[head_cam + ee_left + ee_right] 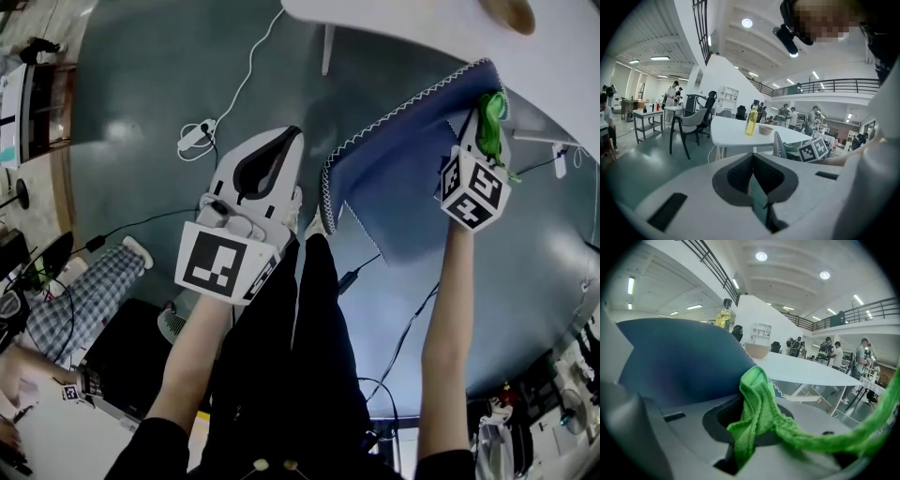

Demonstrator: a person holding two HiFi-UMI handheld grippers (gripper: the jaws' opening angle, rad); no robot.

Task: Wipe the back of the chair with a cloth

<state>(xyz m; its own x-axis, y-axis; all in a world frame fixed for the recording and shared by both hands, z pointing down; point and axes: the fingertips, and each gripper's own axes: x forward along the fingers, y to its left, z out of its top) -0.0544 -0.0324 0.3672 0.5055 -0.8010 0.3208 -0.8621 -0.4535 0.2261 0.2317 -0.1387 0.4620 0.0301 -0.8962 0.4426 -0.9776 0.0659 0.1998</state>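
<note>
Left gripper [269, 167] closed, empty. Right gripper [487, 120] pinches the bunched green cloth [757, 404] beside a blue sheet [394, 178], seemingly at the table's [422, 28] edge. The chair [692, 123] stands well beyond; best carry the cloth over, pressing a flat fold against its back.

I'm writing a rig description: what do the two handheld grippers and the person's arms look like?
The left gripper and right gripper are moulded white-grey shells with a dark grey recess around the claw. Each carries a cube of black-and-white square markers. The sleeves are black.
</note>
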